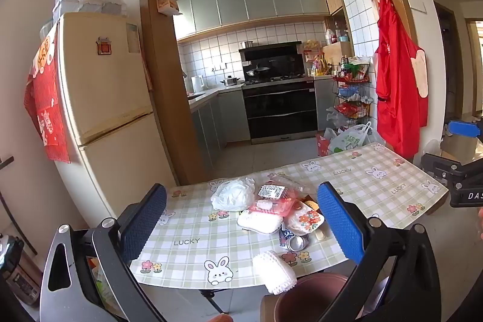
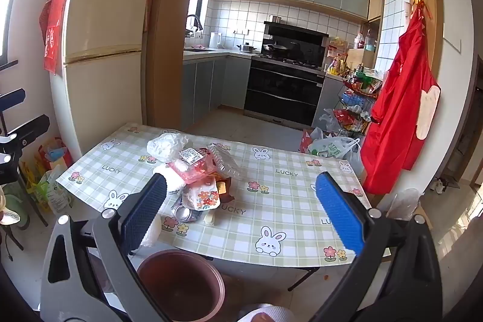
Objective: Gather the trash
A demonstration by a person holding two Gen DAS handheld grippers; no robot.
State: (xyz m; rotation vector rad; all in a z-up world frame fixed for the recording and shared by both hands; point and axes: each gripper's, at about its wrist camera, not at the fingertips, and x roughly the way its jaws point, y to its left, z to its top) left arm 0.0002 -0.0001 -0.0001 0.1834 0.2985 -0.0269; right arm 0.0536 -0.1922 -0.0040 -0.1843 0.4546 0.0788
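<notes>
A trash pile lies on the checked bunny tablecloth (image 1: 187, 249): a white plastic bag (image 1: 232, 193), a pink labelled tray (image 1: 273, 198), a flower-print packet (image 1: 308, 219), a crushed can (image 1: 297, 242) and a white foam net (image 1: 274, 270) at the near edge. The right wrist view also shows a clear clamshell (image 2: 226, 162) in that pile. A brown bin (image 2: 181, 282) stands on the floor below the table's near edge. My left gripper (image 1: 241, 192) hovers open before the pile, holding nothing. My right gripper (image 2: 241, 180) is open too, above the near edge, right of the pile.
A cream fridge (image 1: 102, 86) stands left of the table, and a kitchen doorway lies beyond. A red apron (image 1: 398, 86) hangs on the wall at the right, by a wire rack (image 1: 353, 92). Plastic bags (image 1: 347, 138) sit on the floor behind the table.
</notes>
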